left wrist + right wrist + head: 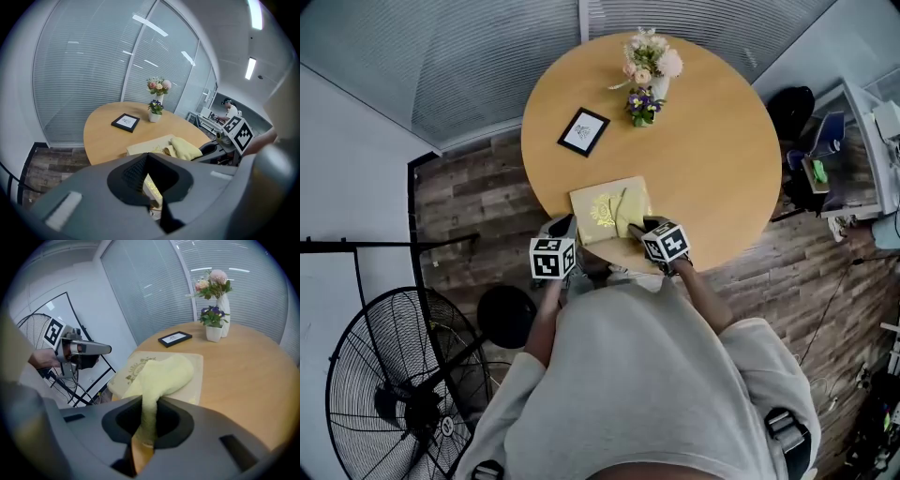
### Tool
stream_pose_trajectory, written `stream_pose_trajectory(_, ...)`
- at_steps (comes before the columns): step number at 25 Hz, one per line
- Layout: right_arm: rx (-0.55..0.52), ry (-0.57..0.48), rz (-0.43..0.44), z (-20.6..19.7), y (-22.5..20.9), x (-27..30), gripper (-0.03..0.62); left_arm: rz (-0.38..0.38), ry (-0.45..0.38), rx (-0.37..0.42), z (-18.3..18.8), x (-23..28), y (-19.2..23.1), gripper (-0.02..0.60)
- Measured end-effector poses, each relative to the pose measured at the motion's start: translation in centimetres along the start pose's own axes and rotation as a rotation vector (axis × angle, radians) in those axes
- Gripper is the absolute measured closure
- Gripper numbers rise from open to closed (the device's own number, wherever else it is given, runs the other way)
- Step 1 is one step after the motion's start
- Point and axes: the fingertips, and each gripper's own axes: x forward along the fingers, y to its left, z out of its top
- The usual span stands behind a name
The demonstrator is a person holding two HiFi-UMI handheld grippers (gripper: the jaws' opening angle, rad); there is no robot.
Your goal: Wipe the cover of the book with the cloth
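A cream book (598, 208) with a gold emblem lies at the near edge of the round wooden table (712, 159). A pale yellow cloth (629, 212) is draped over the book's right half. My right gripper (637, 231) is shut on the cloth's near end (149, 414), and the rest of the cloth rests on the cover (187, 376). My left gripper (566, 227) sits at the book's near left corner. Its jaws look closed on the book's edge (153, 188). The right gripper (219, 149) shows in the left gripper view, beside the cloth (186, 148).
A black picture frame (584, 131) lies on the far left of the table. Beyond it stand two small vases of flowers (647, 77). On the floor are a large fan (398, 384) at the left and a black stool (506, 315). A cluttered desk (844, 155) stands at the right.
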Motion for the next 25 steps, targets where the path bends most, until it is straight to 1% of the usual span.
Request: stream_pose_trajectory(25, 0.057, -0.013, -0.056, -1.5, -3.7, -2.7, 0.534, -0.056, 0.017, 0.035, 1.2, 2.8, -2.7, 0.575)
